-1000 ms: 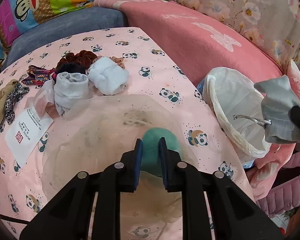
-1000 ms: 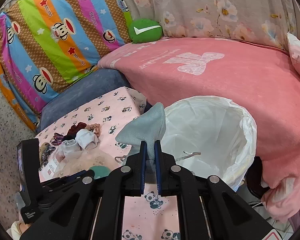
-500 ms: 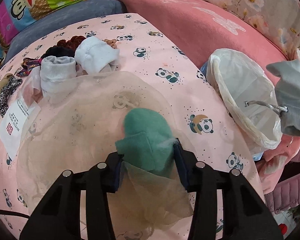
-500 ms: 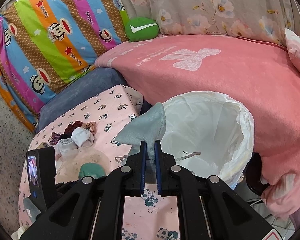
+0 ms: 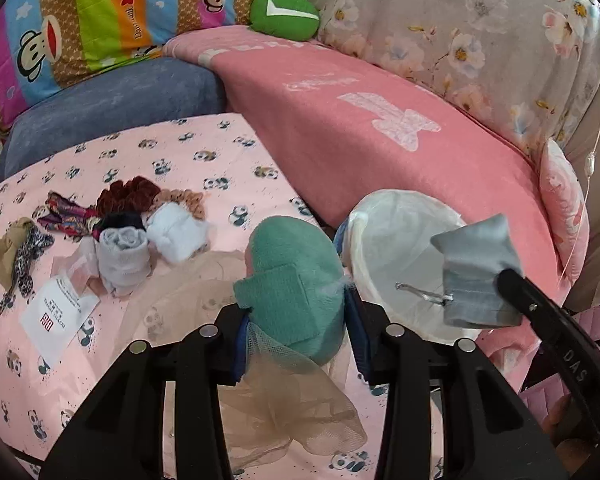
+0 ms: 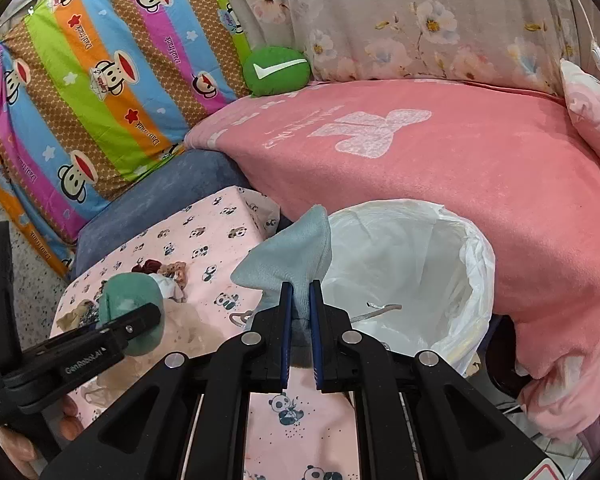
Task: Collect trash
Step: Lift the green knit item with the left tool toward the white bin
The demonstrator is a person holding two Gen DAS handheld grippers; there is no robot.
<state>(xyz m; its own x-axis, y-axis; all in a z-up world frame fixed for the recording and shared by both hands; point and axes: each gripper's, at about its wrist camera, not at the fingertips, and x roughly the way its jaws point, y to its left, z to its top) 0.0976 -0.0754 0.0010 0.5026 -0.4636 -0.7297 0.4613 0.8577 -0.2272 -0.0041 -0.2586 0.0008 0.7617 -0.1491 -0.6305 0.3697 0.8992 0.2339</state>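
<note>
At the far left of my left-wrist view a leopard-print scrunchie [image 5: 22,258] lies on the panda-print sheet [image 5: 204,160], with a white paper tag [image 5: 58,316] just below it and a huddle of rolled socks [image 5: 152,240] and more scrunchies beside them. My left tongs [image 5: 296,332] are closing on a green sock bundle [image 5: 296,276] whose sides the blue pads touch; a sheer beige mesh bag [image 5: 284,412] hangs from the same grip down onto the sheet. Just right of that stands the white-lined trash bin [image 5: 384,216], tucked against the pink blanket [image 5: 380,140]. My right tongs [image 6: 300,316] are pressed together on a grey cloth [image 6: 296,252], holding it by the bin's near rim. A thin metal piece [image 5: 424,294] shows beside the cloth; whether it lies inside the bin I cannot tell. A green cushion [image 6: 278,70] sits at the back.
</note>
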